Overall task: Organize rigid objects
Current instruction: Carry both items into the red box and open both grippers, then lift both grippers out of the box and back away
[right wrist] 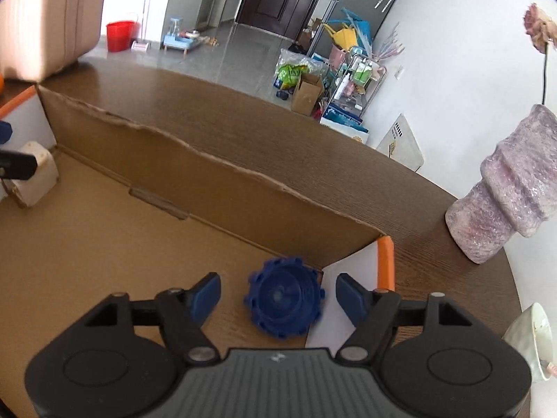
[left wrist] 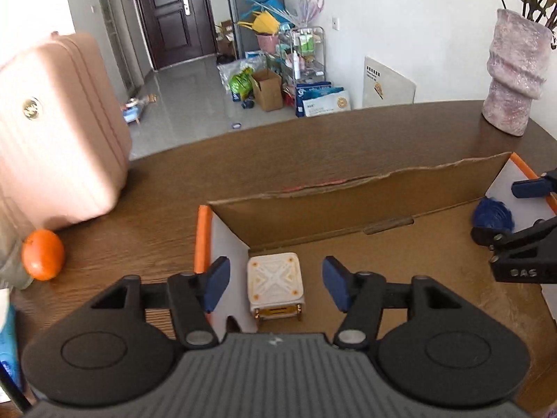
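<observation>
A shallow cardboard box [left wrist: 348,205] with orange-edged white end walls lies on the brown table. A white cube-shaped block [left wrist: 275,284] with gold trim sits in its left corner, between the open fingers of my left gripper [left wrist: 275,285], untouched. It also shows in the right wrist view [right wrist: 38,174]. A blue toothed cap [right wrist: 285,301] lies in the box's right corner between the open fingers of my right gripper [right wrist: 278,296]. The cap [left wrist: 492,214] and the right gripper [left wrist: 522,216] also show in the left wrist view.
An orange [left wrist: 43,259] and a pink suitcase [left wrist: 52,129] are on the table's left. A pink ribbed vase [left wrist: 515,76] stands at the back right. A white bowl [right wrist: 532,341] is at the right edge. The box's far wall [right wrist: 209,174] stands upright.
</observation>
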